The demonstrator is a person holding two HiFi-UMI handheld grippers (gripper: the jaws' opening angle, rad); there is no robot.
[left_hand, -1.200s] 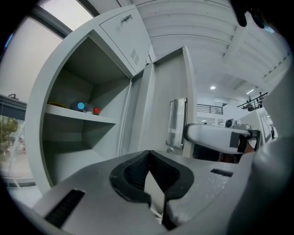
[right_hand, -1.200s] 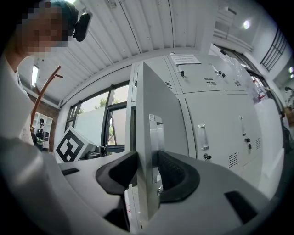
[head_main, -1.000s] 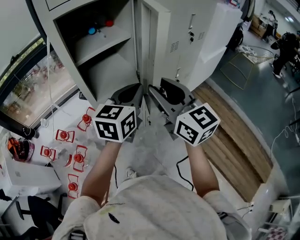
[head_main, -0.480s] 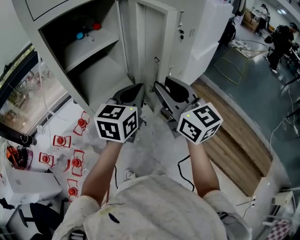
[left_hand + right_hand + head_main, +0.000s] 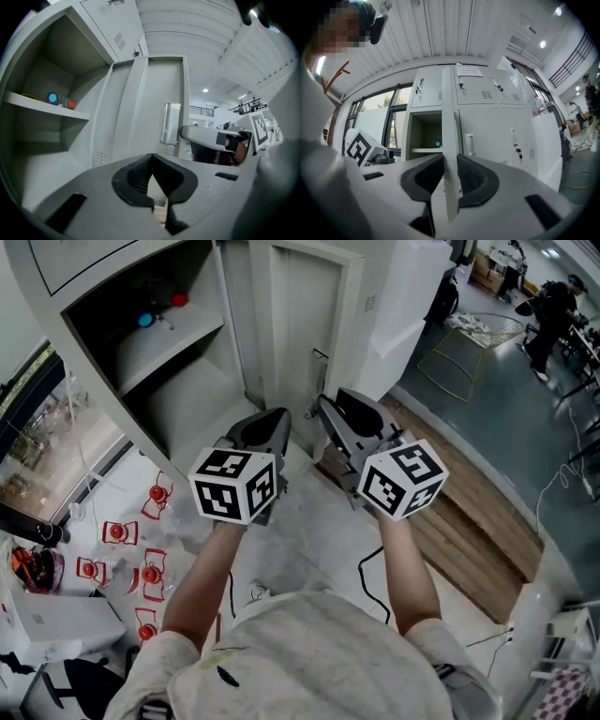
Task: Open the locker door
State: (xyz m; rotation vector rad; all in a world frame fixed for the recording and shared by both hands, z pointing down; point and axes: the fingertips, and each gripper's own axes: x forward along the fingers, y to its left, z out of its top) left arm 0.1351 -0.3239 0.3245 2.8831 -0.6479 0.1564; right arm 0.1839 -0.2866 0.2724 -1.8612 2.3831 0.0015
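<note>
- Starting left of the locker door [image 5: 309,324], one open compartment [image 5: 178,381] holds one shelf [image 5: 42,105]. Two small items sit on it: one blue item [image 5: 52,98] and one red item [image 5: 71,104].
- Just left of the door's free edge, the left gripper [image 5: 151,161] has its jaws closed tip to tip and holds nothing.
- There is one locker door, already swung out from the bank and standing edge-on to the person.
- Handling, as a judgement: the door is probably stiff, light sheet metal that turns freely on its hinge. The smooth paint may slip. Take hold at the free vertical edge, far from the hinge.
- The right gripper [image 5: 450,159] straddles that edge. Its jaws have just been closing, and the pads appear to press both faces of the door.
- There are two grippers in all.
</note>
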